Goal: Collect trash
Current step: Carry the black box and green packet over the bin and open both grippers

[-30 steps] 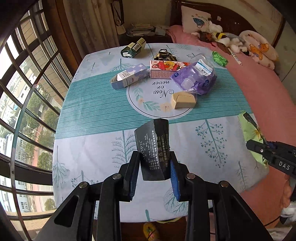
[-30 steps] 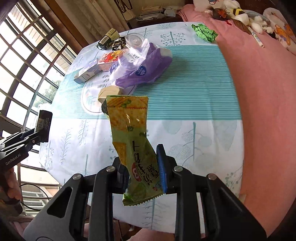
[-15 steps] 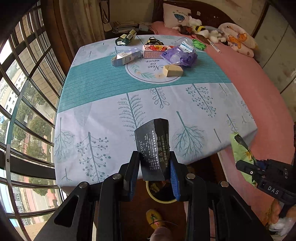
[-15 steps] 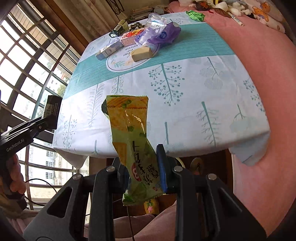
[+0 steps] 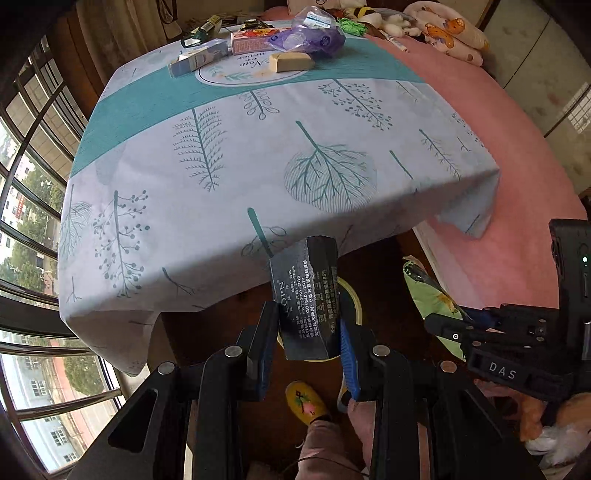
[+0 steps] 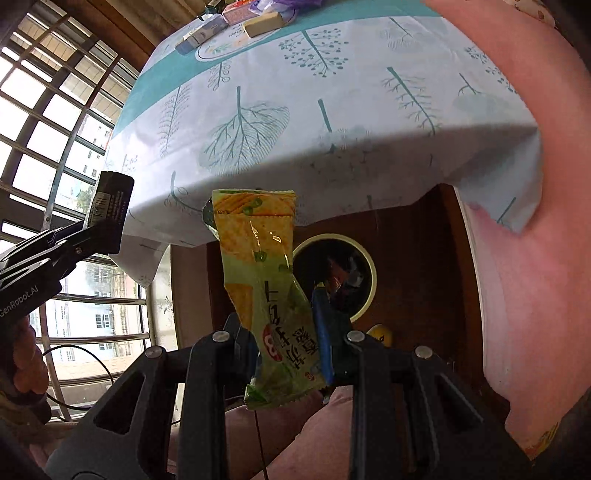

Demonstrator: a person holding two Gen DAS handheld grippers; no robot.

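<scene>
My left gripper (image 5: 308, 334) is shut on a crushed black carton (image 5: 306, 295) with white print, held upright over the floor in front of the table. My right gripper (image 6: 284, 332) is shut on a green cracker wrapper (image 6: 264, 280) that stands up between its pads. Below both sits a round bin (image 6: 364, 306) with a yellow rim (image 5: 356, 295), trash inside, mostly hidden by the carton in the left wrist view. In the left wrist view the right gripper (image 5: 476, 332) shows at the right with the wrapper (image 5: 430, 299). In the right wrist view the left gripper (image 6: 86, 230) shows at the left with the carton (image 6: 109, 203).
The table (image 5: 229, 192) with a leaf-print cloth still bears several pieces of trash at its far end: a blue-white box (image 5: 197, 61), a tan block (image 5: 290, 61), a purple bag (image 5: 306, 35). A pink bed (image 5: 517, 155) lies right. A window grille (image 6: 55, 103) stands left. A person's yellow slipper (image 5: 304, 400) is below.
Both grippers have drawn back from over the tabletop and sunk past its front edge, each still holding its item. The bin on the floor has come into view beneath them.
</scene>
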